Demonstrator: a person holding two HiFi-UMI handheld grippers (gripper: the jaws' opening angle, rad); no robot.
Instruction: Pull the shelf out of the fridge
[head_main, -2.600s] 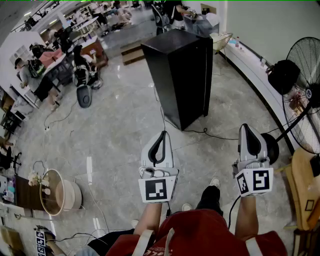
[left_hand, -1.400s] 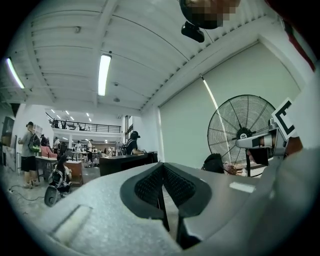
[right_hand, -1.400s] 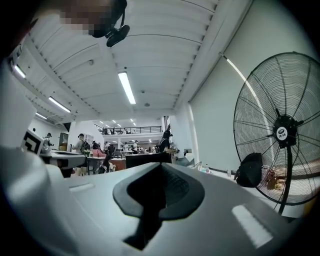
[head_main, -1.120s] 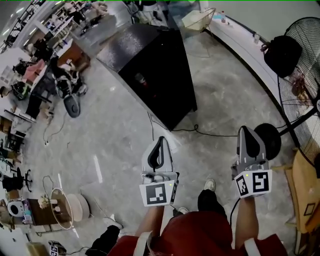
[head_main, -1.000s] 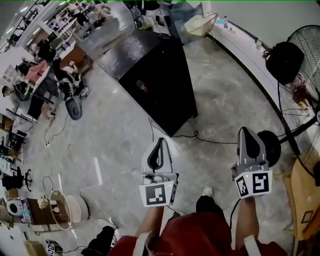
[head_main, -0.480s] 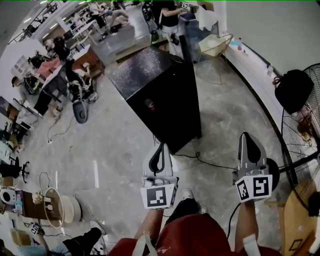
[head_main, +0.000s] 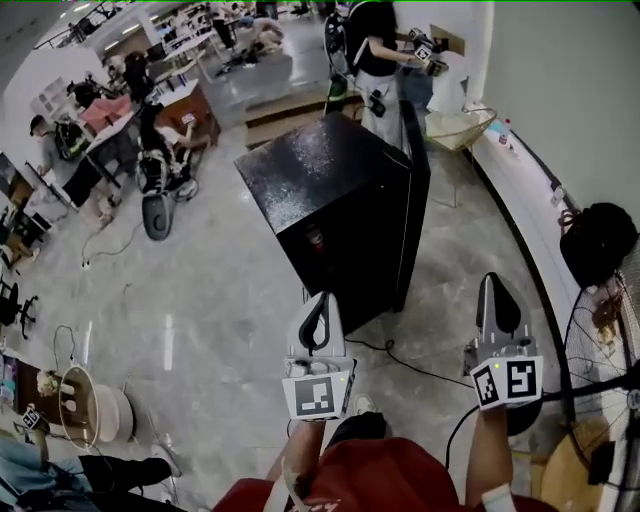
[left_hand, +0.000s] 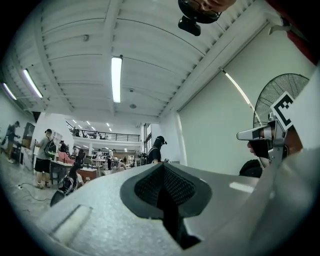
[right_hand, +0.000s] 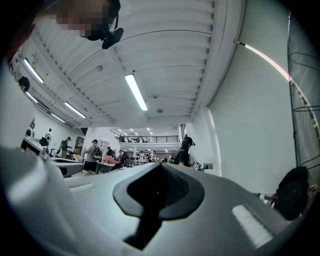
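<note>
Left gripper (head_main: 320, 302) clenched empty at lower centre; right gripper (head_main: 497, 287) clenched empty at lower right; black fridge (head_main: 340, 205) at upper centre, well apart.

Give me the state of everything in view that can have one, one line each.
fridge: upright on the floor, looks closed from here, no shelf showing.
left gripper: shut, empty, short of the fridge.
right gripper: shut, empty, held in the air.
cable: lying loose on the floor by the fridge's base.
</note>
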